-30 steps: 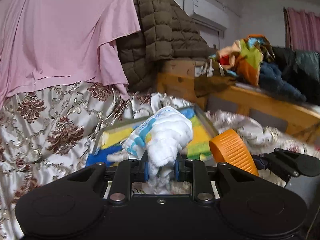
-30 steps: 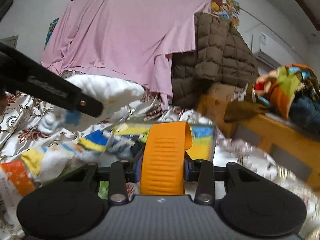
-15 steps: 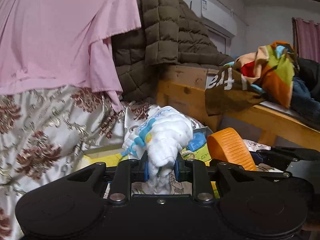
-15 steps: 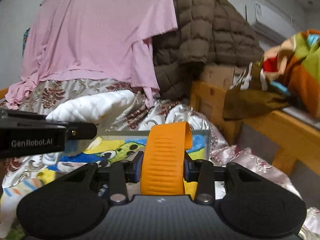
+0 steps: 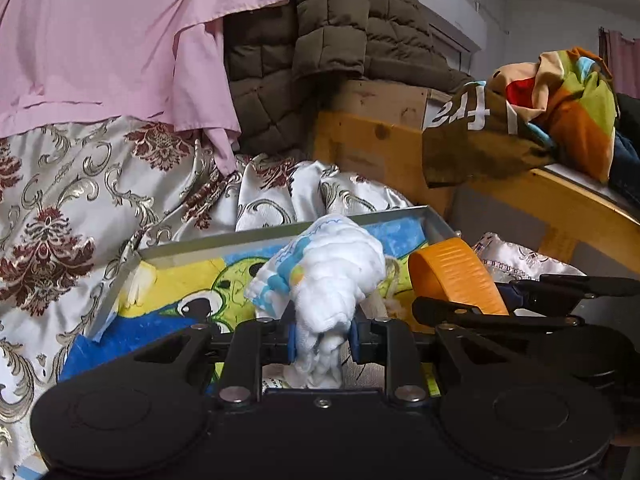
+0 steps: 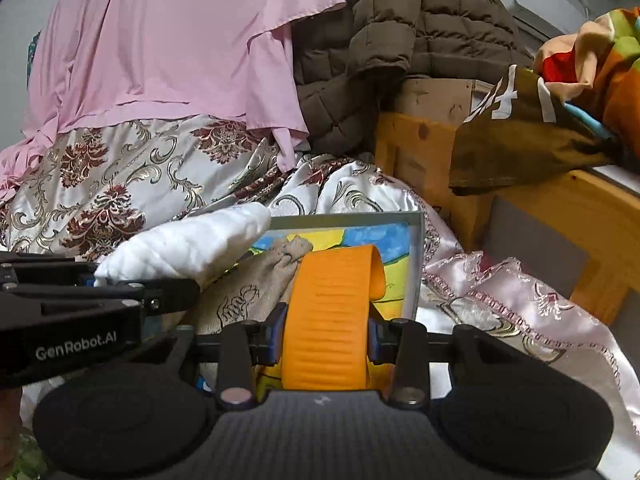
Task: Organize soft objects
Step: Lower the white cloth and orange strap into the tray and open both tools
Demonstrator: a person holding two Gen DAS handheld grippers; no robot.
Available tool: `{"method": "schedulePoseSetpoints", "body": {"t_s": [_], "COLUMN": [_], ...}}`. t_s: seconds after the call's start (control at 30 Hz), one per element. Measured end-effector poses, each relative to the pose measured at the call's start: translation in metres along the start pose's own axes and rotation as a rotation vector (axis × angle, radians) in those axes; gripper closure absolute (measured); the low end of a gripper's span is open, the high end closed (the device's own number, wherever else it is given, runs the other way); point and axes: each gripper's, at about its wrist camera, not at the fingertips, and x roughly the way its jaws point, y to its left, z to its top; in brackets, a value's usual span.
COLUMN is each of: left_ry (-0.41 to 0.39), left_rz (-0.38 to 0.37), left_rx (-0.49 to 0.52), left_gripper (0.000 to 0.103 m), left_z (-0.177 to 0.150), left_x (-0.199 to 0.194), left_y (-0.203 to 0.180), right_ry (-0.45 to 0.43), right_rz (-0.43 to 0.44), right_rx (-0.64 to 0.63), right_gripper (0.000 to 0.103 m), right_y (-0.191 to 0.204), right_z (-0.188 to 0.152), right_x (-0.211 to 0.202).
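Observation:
My left gripper (image 5: 323, 340) is shut on a crumpled white cloth with blue print (image 5: 328, 272), held above a grey-rimmed tray (image 5: 224, 242) lined with a bright cartoon picture. From the right wrist view the same white cloth (image 6: 188, 246) and the left gripper (image 6: 160, 294) reach in at the left. My right gripper (image 6: 326, 340) is shut on a ribbed orange band (image 6: 330, 312), bent over at its tip, over the right part of the tray (image 6: 416, 256). A beige patterned cloth (image 6: 256, 284) lies in the tray. The orange band (image 5: 456, 276) shows right of the white cloth.
The tray rests on a silver and maroon brocade cover (image 5: 80, 200). Behind hang a pink sheet (image 5: 120, 40) and a brown quilted jacket (image 5: 340, 40). A wooden bed frame (image 5: 380, 148) with piled colourful clothes (image 5: 560, 108) stands at the right. Pink satin fabric (image 6: 520, 304) lies beside the tray.
Both grippers have moved forward and a little down towards the tray, which now fills more of both views. Each keeps its hold; the beige cloth has come into sight.

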Motion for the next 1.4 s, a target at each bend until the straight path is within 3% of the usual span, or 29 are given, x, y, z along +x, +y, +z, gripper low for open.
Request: {"method": "schedulePoseSetpoints", "body": {"t_s": [0.6, 0.8, 1.07, 1.2, 1.4], "left_ry": [0.094, 0.092, 0.054, 0.043, 0.000], "left_rz": [0.001, -0.010, -0.023, -0.033, -0.029], "left_rx": [-0.026, -0.016, -0.031, -0.036, -0.034], "left_gripper": [0.066, 0.044, 0.035, 0.033, 0.025], "left_z": [-0.011, -0.009, -0.004, -0.005, -0.008], "left_x": [0.002, -0.010, -0.040, -0.062, -0.108], "left_y": [0.009, 0.011, 0.013, 0.016, 0.020], "right_ry": [0.020, 0.013, -0.020, -0.021, -0.074], "right_rz": [-0.025, -0.031, -0.044, -0.048, -0.051], "right_rx": [-0.016, -0.025, -0.032, -0.011, 0.014], "right_gripper": [0.054, 0.047, 0.025, 0.023, 0.006], "right_y": [0.000, 0.001, 0.003, -0.001, 0.004], "right_z": [-0.004, -0.003, 0.001, 0.004, 0.005], "right_x": [-0.012, -0.024, -0.056, -0.075, -0.121]}}
